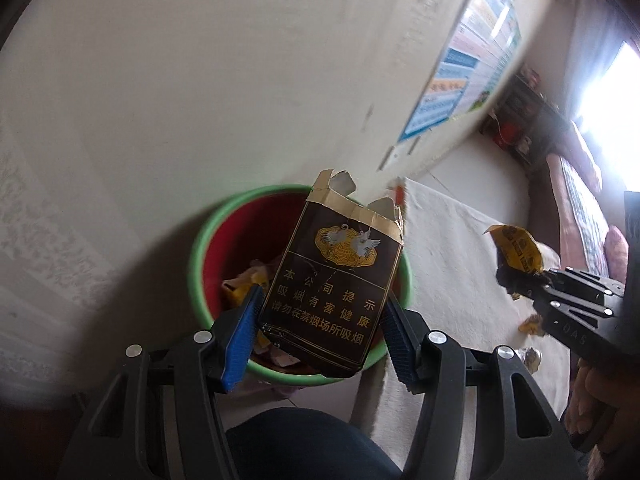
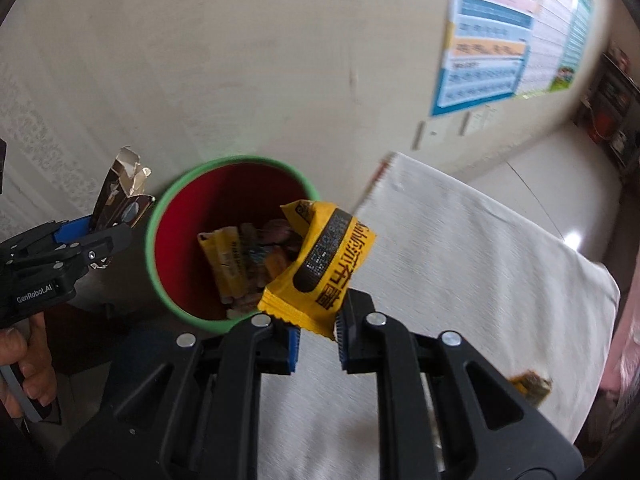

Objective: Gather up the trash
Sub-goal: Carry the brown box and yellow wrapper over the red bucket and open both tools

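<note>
We see the left hand-held gripper (image 1: 320, 320) clamped on a dark empty cigarette pack (image 1: 340, 280), its blue pads (image 1: 240, 332) pressing the pack's two sides; the pack stands upright with its torn top up, directly over the bin (image 1: 200, 248). The bin is red inside with a green rim, sits against the pale wall (image 1: 200, 80), and already holds several wrappers (image 2: 240, 264). In the right wrist view the right hand-held gripper (image 2: 318, 340) is closed tight on the lower edge of a yellow snack wrapper (image 2: 320, 256), which pokes up and hangs over the near right rim of the bin, partly above the white cloth-covered surface (image 2: 460, 248). From the left wrist view the same wrapper (image 1: 516, 252) shows well to the right of the pack, over that surface, pinched in the right tool's tips. We spot one more small yellow-brown scrap (image 2: 532, 388) lying on the cloth near the right edge. A hand (image 2: 28, 368) grips the left tool's handle at the far left of the right wrist view. A colourful poster (image 2: 504, 36) hangs on the wall above the surface. Both views are motion-blurred at the edges.
</note>
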